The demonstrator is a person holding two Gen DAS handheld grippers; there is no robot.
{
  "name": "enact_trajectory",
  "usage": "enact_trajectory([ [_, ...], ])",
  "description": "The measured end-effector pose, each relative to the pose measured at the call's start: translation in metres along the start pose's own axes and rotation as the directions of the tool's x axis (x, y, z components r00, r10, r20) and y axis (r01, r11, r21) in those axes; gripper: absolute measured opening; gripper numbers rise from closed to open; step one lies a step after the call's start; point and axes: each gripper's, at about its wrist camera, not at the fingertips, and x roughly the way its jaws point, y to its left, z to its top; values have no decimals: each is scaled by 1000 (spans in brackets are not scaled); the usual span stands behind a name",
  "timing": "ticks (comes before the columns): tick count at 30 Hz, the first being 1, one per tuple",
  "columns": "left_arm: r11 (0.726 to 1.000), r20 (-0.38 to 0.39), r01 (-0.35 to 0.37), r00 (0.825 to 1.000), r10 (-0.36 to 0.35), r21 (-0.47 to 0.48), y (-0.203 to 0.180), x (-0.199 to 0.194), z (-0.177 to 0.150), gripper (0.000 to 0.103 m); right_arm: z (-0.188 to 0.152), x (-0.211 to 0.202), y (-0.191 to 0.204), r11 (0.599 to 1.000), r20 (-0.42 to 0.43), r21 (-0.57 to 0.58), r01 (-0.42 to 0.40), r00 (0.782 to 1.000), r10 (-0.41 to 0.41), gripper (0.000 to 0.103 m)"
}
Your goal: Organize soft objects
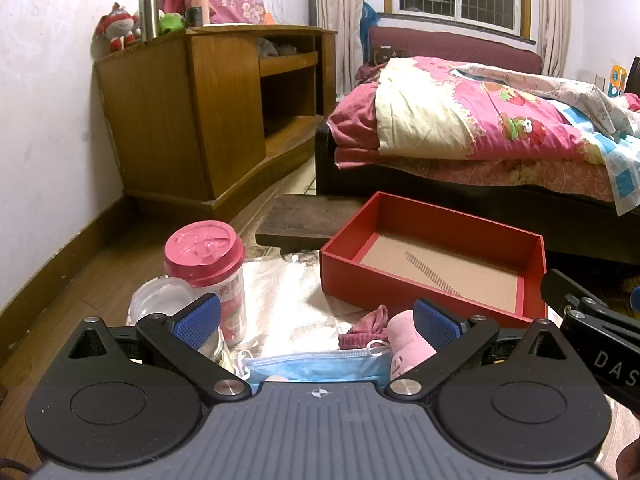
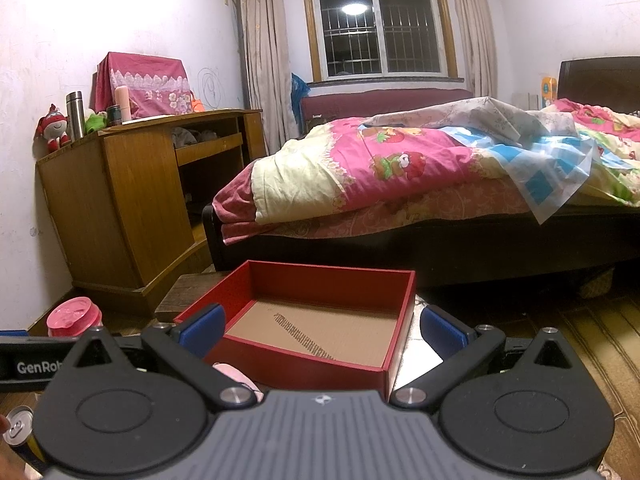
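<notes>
An empty red box [image 1: 436, 256] with a cardboard floor sits on the floor on a silver sheet [image 1: 288, 300]; it also shows in the right wrist view [image 2: 312, 320]. My left gripper [image 1: 318, 322] is open above a blue face mask [image 1: 316, 366], a pink plush toy [image 1: 408, 344] and a dark pink cloth [image 1: 366, 330]. My right gripper [image 2: 320, 330] is open and empty just before the box's near wall. A bit of the pink plush [image 2: 236, 376] shows under it.
A pink-lidded cup [image 1: 208, 272] and a clear plastic container [image 1: 160, 300] stand at the left. A drink can [image 2: 18, 428] lies at lower left. A dark wooden stool [image 1: 296, 220], a wooden cabinet [image 1: 200, 112] and a bed [image 1: 480, 132] stand behind.
</notes>
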Motion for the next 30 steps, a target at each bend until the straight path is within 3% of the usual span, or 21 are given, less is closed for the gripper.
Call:
enact_trajectory([
  [30, 1000, -22, -2, 1000, 3, 31, 7, -3, -12, 98, -6, 0, -3, 999, -41, -32, -3, 999, 2, 84],
])
